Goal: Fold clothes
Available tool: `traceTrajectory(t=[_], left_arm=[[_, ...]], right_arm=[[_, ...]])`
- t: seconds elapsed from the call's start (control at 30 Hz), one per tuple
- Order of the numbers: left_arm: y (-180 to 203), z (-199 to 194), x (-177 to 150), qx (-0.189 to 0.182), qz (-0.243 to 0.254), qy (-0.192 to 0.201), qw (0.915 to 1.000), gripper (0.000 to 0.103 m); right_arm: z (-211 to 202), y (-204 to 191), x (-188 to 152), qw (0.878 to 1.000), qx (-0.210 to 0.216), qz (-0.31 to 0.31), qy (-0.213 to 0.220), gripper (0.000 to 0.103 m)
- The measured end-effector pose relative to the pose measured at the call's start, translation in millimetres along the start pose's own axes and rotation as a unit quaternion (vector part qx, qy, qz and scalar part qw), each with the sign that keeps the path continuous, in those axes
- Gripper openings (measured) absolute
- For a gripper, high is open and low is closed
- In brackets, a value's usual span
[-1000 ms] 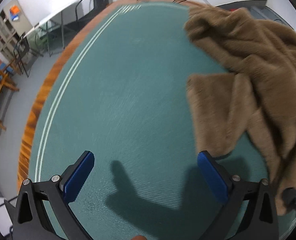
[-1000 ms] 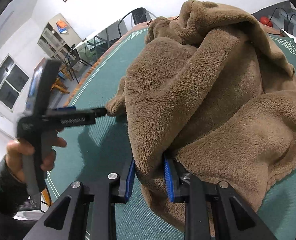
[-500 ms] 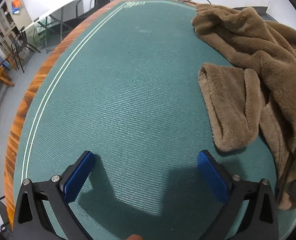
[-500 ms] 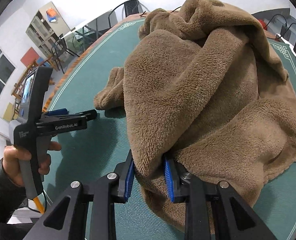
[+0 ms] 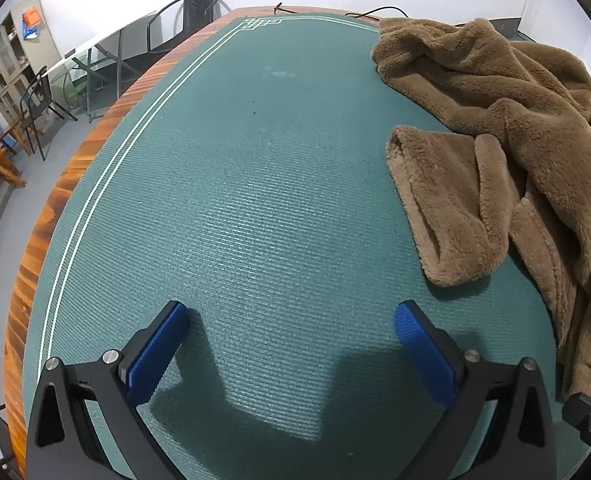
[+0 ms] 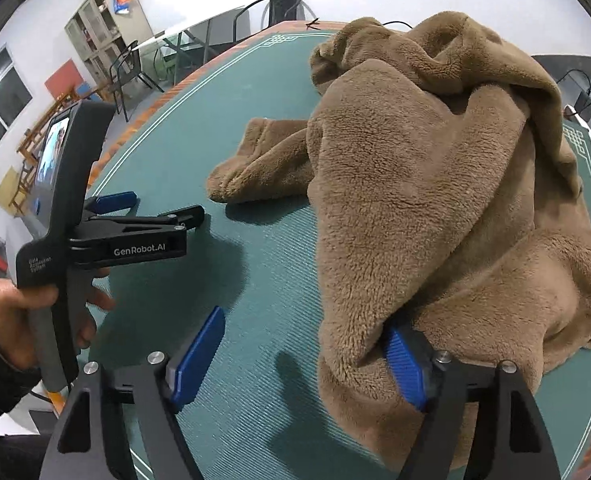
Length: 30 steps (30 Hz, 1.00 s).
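Note:
A crumpled brown fleece garment (image 6: 435, 200) lies heaped on the green mat, and one sleeve (image 6: 263, 168) stretches left across the mat. My right gripper (image 6: 303, 332) is at the garment's near edge with its jaws opening wide. A fold of fleece drapes against the right pad (image 6: 403, 364), while the left pad touches nothing. In the left wrist view the garment (image 5: 495, 128) fills the right side, its sleeve (image 5: 443, 208) nearest. My left gripper (image 5: 291, 320) is open over bare mat, left of the sleeve. A hand holds that left gripper (image 6: 159, 208) in the right wrist view.
The green mat (image 5: 255, 200) covers a table with a wooden rim (image 5: 55, 208) curving along the left. Black chairs (image 5: 191, 12), a glass table and a cabinet stand beyond it. Cables and plugs (image 6: 587, 100) lie past the table's right edge.
My right gripper's jaws have spread apart and no longer pinch the fleece fold. The sleeve has settled flat on the mat. The left gripper stays open and has tilted a little.

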<state>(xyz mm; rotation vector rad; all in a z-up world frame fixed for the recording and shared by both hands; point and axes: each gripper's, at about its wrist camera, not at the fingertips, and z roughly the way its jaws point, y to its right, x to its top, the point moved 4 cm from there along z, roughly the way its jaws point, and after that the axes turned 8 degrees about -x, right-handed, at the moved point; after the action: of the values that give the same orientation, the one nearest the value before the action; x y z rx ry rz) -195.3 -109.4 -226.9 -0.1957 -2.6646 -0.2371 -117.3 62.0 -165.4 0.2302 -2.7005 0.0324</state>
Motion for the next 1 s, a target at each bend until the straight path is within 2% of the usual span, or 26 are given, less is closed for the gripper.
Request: traceTrajectory(t=[0.1, 0.4, 0.53, 0.7, 0.8, 0.83, 0.9, 1.0], left_arm=[[2, 0, 0, -0.001, 0.003, -0.001, 1.0, 0.103], [7, 0, 4, -0.014, -0.004, -0.042, 0.999, 0.103], [12, -9, 13, -0.022, -0.004, -0.035, 0.9991, 0.103], [18, -30, 45, -0.028, 0.009, -0.011, 0.9995, 0.103], [24, -46, 65, -0.038, 0.03, 0.011, 0.9988, 0.103], [28, -51, 71, -0.043, 0.037, 0.018, 0.9982, 0.103], [28, -55, 80, -0.052, 0.051, 0.027, 0.997, 0.103], [37, -61, 91, -0.063, 0.074, 0.035, 0.9947, 0.103]], right_arm=[[-4, 11, -10, 1.0, 0.005, 0.005, 0.0, 0.08], [3, 7, -5, 1.0, 0.01, 0.012, 0.001, 0.08], [3, 8, -3, 1.0, 0.018, 0.019, 0.004, 0.08], [-8, 15, -4, 0.998, 0.038, 0.043, 0.021, 0.08], [-26, 37, -10, 0.994, 0.06, 0.084, 0.043, 0.08], [-31, 53, -17, 0.991, 0.056, 0.108, 0.049, 0.08], [-40, 80, -29, 0.986, 0.044, 0.15, 0.057, 0.08], [-53, 129, -54, 0.974, -0.001, 0.216, 0.068, 0.08]])
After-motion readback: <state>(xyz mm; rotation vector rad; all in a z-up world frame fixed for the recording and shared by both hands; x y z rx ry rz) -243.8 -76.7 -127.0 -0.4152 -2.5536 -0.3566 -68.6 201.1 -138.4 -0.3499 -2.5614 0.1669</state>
